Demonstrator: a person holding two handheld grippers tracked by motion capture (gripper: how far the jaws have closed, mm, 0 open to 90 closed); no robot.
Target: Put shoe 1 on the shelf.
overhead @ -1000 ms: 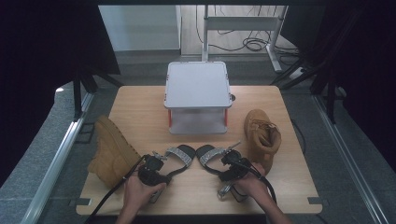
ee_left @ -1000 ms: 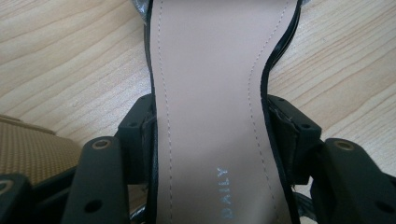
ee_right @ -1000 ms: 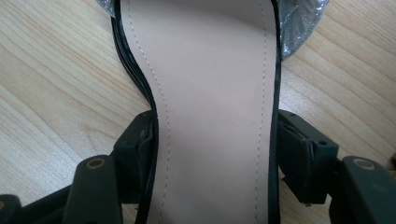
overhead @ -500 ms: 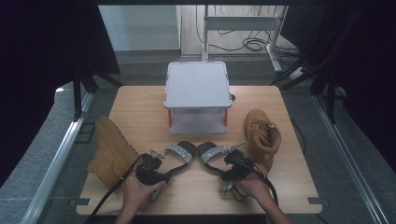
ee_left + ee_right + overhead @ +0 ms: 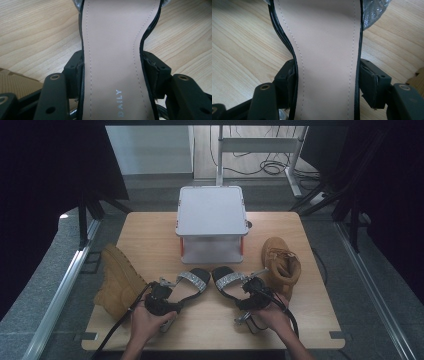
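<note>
Lying side by side near the front edge of the table (image 5: 310, 320), two black sandals are each held across the sole by a gripper. The left sandal (image 5: 192, 282) is clamped by the left gripper (image 5: 159, 297); in the left gripper view its pink insole (image 5: 112, 50) runs straight up between the jaws, both pads pressed against the black edges of the sole at its narrow waist. The right sandal (image 5: 227, 281) is gripped the same way by the right gripper (image 5: 252, 292), and in the right gripper view its insole (image 5: 327, 50) is seen pinched from both sides, with part of the glittery strap (image 5: 375, 10) at the top corner. Held at the waist, each sandal is probably easiest to steer without tipping, and the heels are kept toward the person while the toes point at the white box (image 5: 212, 222) standing just beyond them. That arrangement suggests the pair is being lined up or readied for moving together. Further out, a tan boot (image 5: 119, 282) lies at the left edge of the table and a brown boot (image 5: 282, 262) stands to the right, close beside the right gripper, so little room is left on that side.
</note>
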